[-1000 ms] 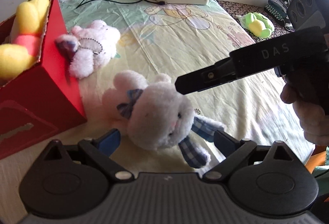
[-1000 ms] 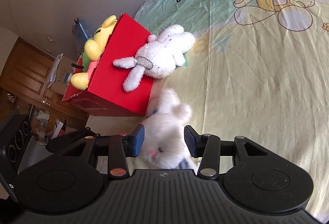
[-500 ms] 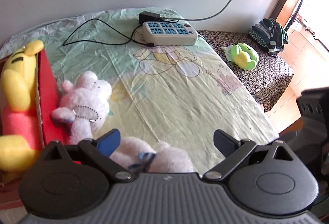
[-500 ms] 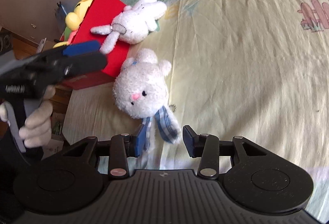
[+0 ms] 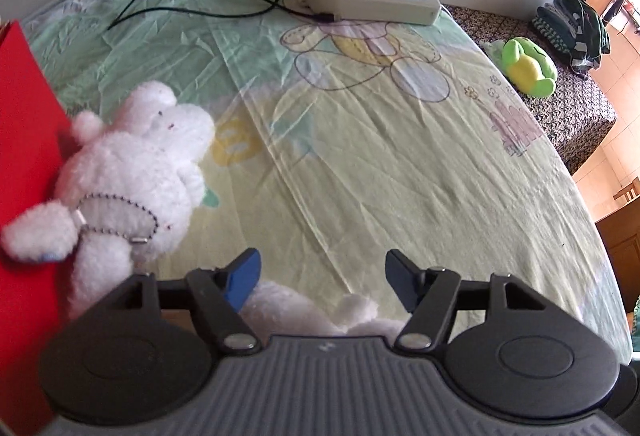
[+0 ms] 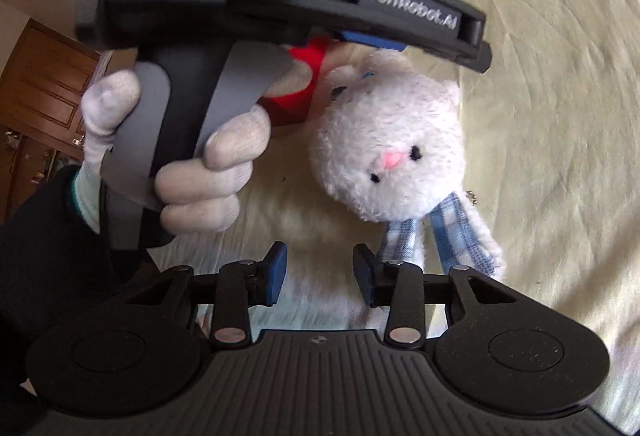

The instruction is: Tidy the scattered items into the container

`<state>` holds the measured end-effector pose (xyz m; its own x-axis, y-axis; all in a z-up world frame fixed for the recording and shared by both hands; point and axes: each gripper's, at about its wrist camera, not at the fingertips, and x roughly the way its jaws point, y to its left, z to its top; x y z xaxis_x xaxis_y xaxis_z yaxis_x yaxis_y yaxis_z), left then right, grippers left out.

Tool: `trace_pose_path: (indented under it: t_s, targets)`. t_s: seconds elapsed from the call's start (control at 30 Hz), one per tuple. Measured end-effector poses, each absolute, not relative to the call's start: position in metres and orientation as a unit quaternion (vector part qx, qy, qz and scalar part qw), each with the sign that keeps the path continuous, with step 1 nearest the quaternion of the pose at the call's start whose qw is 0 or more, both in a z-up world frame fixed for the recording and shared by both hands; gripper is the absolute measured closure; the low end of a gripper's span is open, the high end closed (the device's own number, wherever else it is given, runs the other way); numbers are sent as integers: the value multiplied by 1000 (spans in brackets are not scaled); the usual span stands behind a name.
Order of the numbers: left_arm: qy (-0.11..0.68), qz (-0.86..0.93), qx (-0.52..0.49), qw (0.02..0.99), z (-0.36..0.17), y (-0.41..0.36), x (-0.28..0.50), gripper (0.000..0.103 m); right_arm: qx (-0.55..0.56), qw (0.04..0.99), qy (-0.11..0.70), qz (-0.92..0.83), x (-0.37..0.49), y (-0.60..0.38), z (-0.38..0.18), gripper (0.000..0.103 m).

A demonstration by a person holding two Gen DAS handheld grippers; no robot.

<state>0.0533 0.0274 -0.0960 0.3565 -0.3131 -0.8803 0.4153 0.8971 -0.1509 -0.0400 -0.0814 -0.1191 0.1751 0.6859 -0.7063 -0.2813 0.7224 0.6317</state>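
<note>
Two grippers, left (image 5: pixel 322 278) and right (image 6: pixel 320 274), stood wide open, holding nothing. The left hung over the bunny (image 6: pixel 390 148); closing there might pinch only fluff, and the bunny could slip short of the red box (image 5: pixel 24 140).

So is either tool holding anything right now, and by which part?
Nothing is held. Left tool and right tool are both open; the bunny lies loose on the sheet.
</note>
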Motion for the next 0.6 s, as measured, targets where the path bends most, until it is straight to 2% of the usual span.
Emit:
trace_pose_path:
  t_s: [0.1, 0.17, 0.47, 0.53, 0.6]
  targets:
    - [522, -212, 50, 825, -96, 34, 45, 33, 181, 752, 563, 291, -33, -90, -123, 64]
    - [524, -202, 40, 827, -93, 41, 41, 33, 187, 754, 564, 279, -29, -99, -122, 71]
    - [523, -190, -17, 830, -74, 62, 8, 33, 140, 778, 554, 262, -22, -126, -108, 73]
    - [533, -209, -30, 820, -73, 60, 0, 22, 141, 798, 537, 235, -14, -138, -102, 71]
    - [535, -219, -30, 815, -74, 55, -9, 19, 160, 814, 516, 212, -3, -156, -96, 67]
